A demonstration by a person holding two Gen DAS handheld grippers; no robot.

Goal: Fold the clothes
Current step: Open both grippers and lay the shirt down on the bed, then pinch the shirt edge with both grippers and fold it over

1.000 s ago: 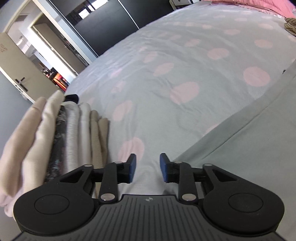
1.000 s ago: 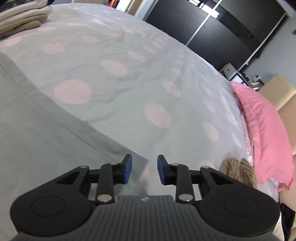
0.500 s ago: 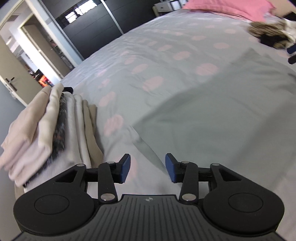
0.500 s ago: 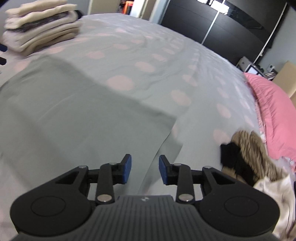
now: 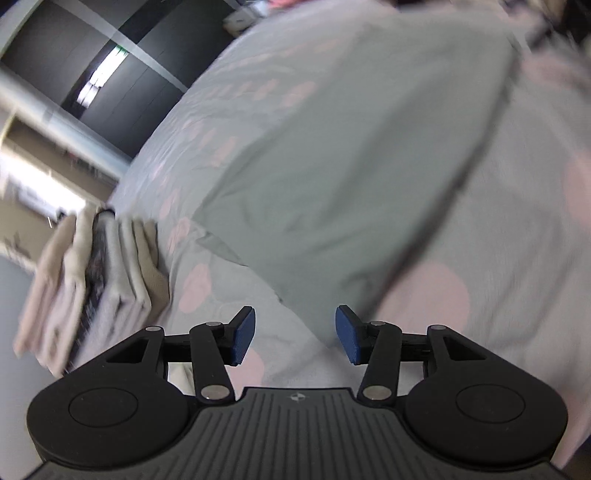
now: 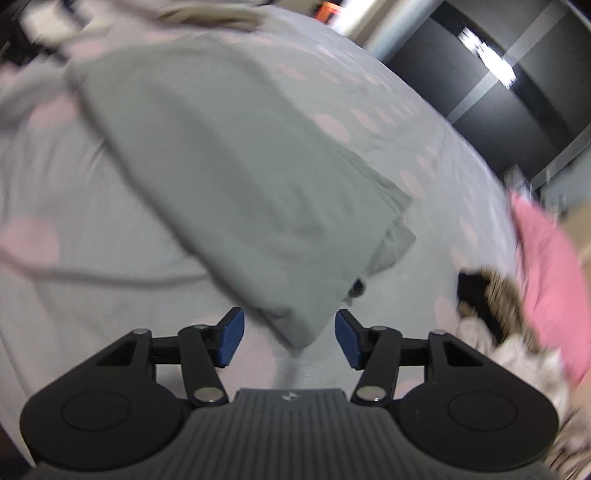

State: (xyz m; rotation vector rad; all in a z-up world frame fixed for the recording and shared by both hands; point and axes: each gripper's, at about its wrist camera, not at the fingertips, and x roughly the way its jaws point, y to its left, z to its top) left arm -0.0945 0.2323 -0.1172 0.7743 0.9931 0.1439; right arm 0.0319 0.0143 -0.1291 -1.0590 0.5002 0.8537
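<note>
We see our left gripper [image 5: 294, 334] wide open and empty, and our right gripper [image 6: 289, 336] likewise. The folded grey-green cloth garment [image 5: 351, 155] fills mid-frame on the pink-spotted grey bedspread [image 5: 517, 266]; a stack of folded beige clothes [image 5: 92, 273] sits at left.

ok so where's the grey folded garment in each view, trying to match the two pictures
Left wrist view: the grey garment fills the centre and upper right, its near corner just ahead of the open left tool.
Right wrist view: it runs from upper left to centre, its near corner between the fingers of the open right tool.
Shared landmark: the stack of folded clothes, at left in the left view, blurred at top in the right.
</note>
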